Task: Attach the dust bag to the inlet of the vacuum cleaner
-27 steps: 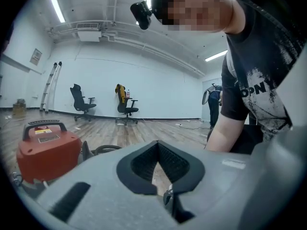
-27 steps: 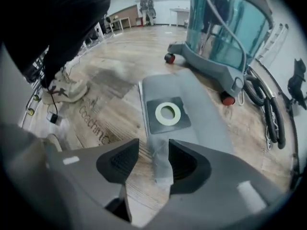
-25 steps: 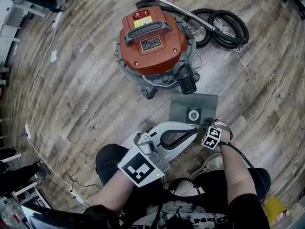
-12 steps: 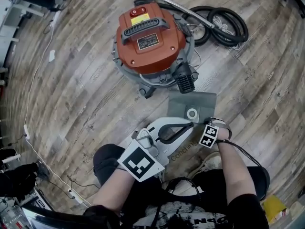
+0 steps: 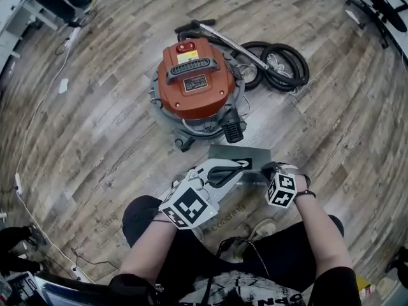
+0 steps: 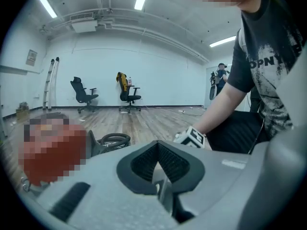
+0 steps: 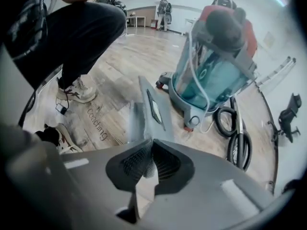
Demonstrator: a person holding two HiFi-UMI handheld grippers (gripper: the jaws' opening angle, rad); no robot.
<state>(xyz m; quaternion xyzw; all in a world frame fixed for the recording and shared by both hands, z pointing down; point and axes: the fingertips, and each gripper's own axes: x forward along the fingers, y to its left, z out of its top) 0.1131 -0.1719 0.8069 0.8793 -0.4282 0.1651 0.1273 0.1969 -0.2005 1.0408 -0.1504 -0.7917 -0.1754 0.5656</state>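
Note:
The orange vacuum cleaner stands on the wood floor, its black ribbed inlet facing me. The flat grey dust bag hangs just in front of it, off the floor. My right gripper has just been closing and is shut on the bag's near edge. In the right gripper view the bag rises edge-on from the right gripper towards the vacuum's clear teal canister. My left gripper is shut and empty beside the bag's left part; nothing sits between its jaws in the left gripper view.
A black hose and wand lie coiled behind the vacuum on the right. My shoes are just below the grippers. A white cable runs along the floor at left. Office chairs and a ladder stand far off.
The right gripper has closed on the dust bag's edge and lifted it off the floor. The left gripper has barely moved. The head view has shifted, so the vacuum sits lower in frame.

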